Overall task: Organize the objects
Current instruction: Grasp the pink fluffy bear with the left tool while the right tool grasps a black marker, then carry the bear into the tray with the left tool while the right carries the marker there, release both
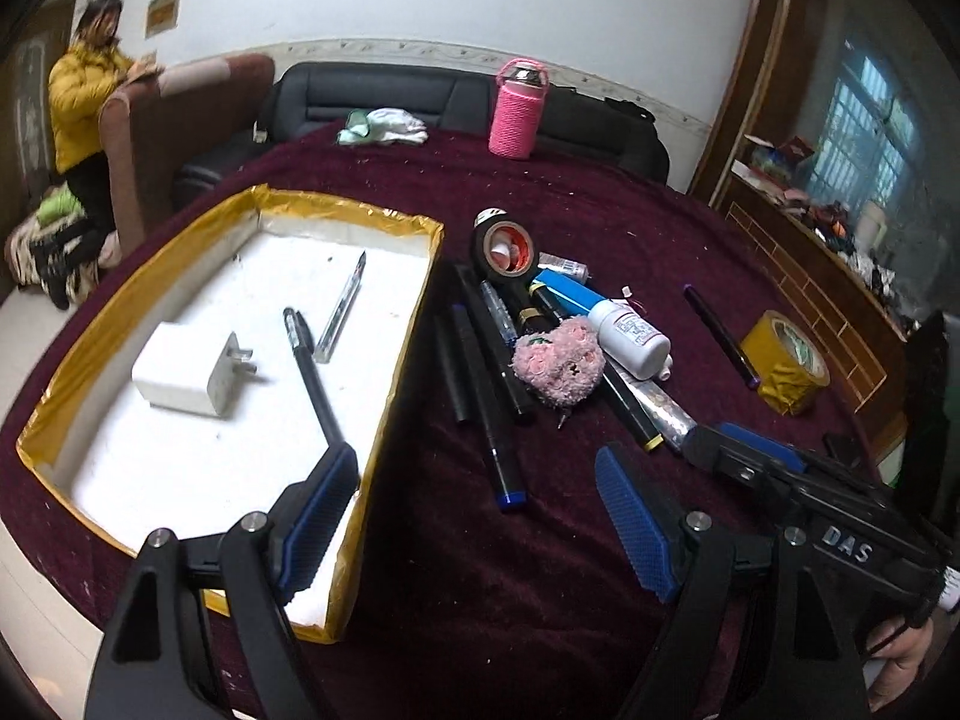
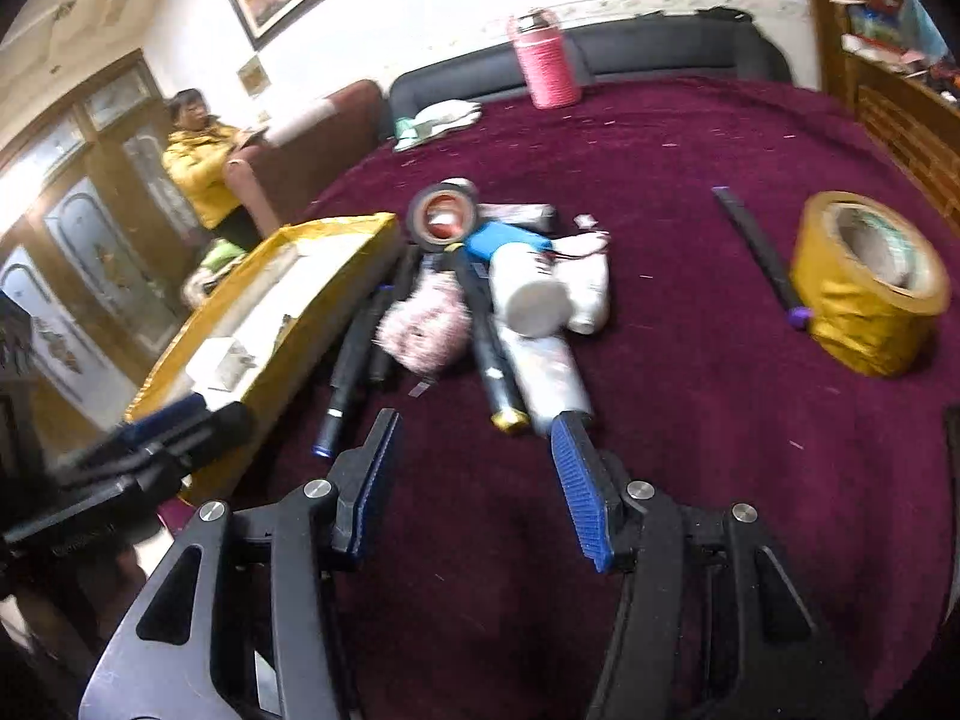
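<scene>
Both grippers gape over the cluttered table

Left gripper (image 1: 474, 516) spread wide, empty, straddling the tray (image 1: 396, 372) wall; right gripper (image 2: 474, 480) parted, empty, near the pile (image 2: 480, 300); tape (image 2: 870, 282) apart.

Pink bottle (image 1: 517, 109) & white cloth (image 1: 384, 126) at table's far edge, dark sofa (image 1: 372, 99) behind.

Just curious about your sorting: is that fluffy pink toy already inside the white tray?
No, the fluffy pink toy lies on the pile of pens outside the white tray.
</scene>
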